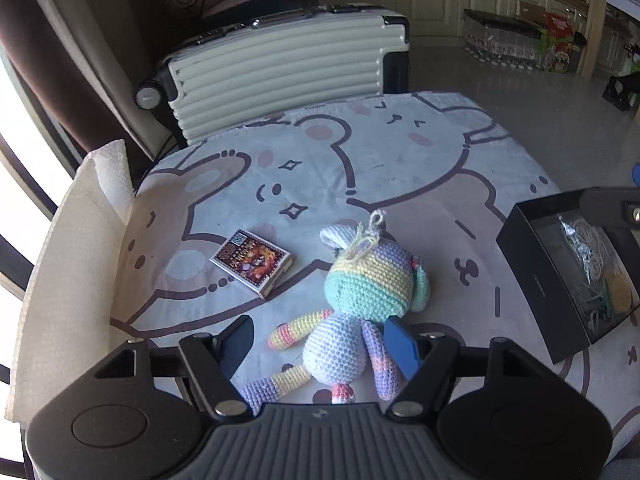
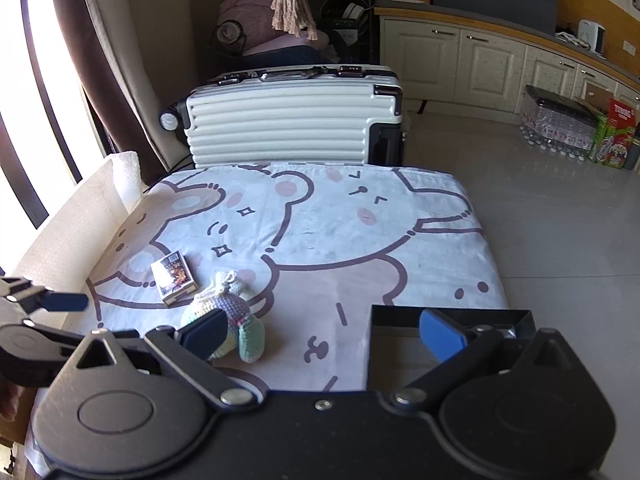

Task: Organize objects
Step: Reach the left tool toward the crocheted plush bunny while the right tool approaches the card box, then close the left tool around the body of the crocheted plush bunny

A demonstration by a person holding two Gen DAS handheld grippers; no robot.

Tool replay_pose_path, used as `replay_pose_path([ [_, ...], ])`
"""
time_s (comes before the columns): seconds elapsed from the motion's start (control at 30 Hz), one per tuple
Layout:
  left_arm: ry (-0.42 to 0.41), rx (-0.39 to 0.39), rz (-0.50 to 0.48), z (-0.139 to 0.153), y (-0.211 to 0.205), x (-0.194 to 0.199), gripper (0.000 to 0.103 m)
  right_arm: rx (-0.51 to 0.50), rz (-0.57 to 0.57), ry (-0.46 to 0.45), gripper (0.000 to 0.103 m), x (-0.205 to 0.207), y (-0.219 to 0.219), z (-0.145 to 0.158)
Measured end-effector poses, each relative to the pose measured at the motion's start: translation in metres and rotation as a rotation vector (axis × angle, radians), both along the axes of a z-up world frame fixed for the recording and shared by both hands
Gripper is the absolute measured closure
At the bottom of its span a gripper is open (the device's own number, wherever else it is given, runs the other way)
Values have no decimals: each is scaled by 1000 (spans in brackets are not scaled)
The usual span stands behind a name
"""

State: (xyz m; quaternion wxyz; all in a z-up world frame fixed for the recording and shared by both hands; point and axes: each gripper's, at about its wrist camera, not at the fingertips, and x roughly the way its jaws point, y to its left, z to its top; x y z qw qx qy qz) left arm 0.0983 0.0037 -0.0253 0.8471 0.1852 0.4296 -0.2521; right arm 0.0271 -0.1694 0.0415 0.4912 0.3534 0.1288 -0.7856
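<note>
The pastel rainbow crocheted stuffed toy (image 1: 360, 304) lies on the bear-printed cloth-covered table (image 1: 400, 160), just right of the small picture-printed card box (image 1: 253, 262). The left gripper (image 1: 324, 344) straddles the toy's body, jaws apart, right pad touching a leg. The open black rectangular box (image 1: 532, 276) sits right of the toy; above it hovers the right gripper (image 2: 320, 334), jaws wide apart, empty.

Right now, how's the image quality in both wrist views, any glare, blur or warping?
Left wrist view: window blown out white at left, suitcase bowed by the fisheye, crochet toy sharp. Right wrist view: window glare again, floor shiny, toy slightly soft.
</note>
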Motion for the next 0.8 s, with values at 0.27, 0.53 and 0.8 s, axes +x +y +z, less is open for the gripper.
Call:
replay_pose_path([
  [0.27,29,83,-104,-39,-15,14,34,-29,57,-34,0,0,-18,-6],
  [0.53,40,51,-158,-63,-27,40,34,-15,64,-64,0,-17,-39,-26],
  [0.8,117,63,-254,-93,-42,52,35,-1,48,-107,0,-35,-60,-46],
])
